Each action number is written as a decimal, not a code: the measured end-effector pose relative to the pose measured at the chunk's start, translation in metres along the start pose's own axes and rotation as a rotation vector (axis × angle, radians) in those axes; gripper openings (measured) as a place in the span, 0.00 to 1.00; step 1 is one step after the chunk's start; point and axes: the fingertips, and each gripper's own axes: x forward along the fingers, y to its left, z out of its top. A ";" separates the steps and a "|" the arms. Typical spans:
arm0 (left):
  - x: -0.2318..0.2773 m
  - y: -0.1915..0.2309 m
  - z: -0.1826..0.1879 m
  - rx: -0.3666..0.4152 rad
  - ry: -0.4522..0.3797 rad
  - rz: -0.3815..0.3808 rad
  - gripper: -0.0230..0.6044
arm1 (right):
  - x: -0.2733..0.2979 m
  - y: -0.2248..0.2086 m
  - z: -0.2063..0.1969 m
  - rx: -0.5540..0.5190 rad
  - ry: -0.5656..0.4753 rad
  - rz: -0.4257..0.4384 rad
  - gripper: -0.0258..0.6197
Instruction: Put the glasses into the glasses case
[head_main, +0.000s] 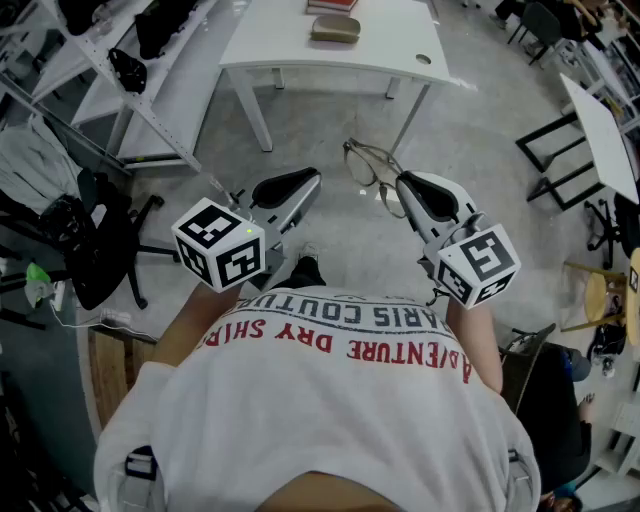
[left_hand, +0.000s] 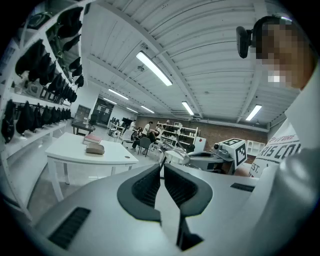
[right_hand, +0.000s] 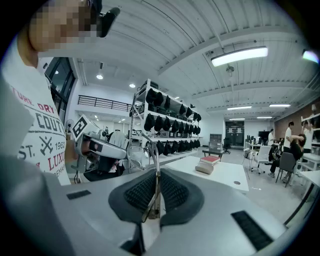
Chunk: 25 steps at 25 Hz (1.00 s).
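Observation:
A pair of thin-framed glasses (head_main: 372, 165) hangs in the air off the tip of my right gripper (head_main: 405, 188), which is shut on one temple arm. In the right gripper view the temple (right_hand: 156, 165) stands pinched between the pads, with the lenses to the left. The tan glasses case (head_main: 335, 28) lies closed on the white table (head_main: 300, 45) well ahead of both grippers; it also shows as the case (right_hand: 204, 169) and the case (left_hand: 95, 148). My left gripper (head_main: 303, 183) is level with the right one, shut, with nothing between its pads (left_hand: 150, 185).
A red book (head_main: 333, 5) lies just behind the case. White shelving with dark bags (head_main: 130, 60) runs along the left, and a black office chair (head_main: 100, 250) stands near my left side. Another white table (head_main: 605, 130) and a wooden stool (head_main: 605, 295) are on the right.

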 end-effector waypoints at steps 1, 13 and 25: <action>-0.001 -0.003 0.000 0.002 -0.001 -0.002 0.11 | -0.002 0.001 0.001 -0.003 -0.002 -0.003 0.10; 0.000 -0.010 0.004 0.020 -0.021 -0.017 0.11 | -0.011 -0.008 0.007 0.053 -0.052 -0.024 0.10; 0.039 0.042 0.005 -0.006 -0.016 -0.029 0.11 | 0.033 -0.049 -0.007 0.049 -0.025 -0.044 0.10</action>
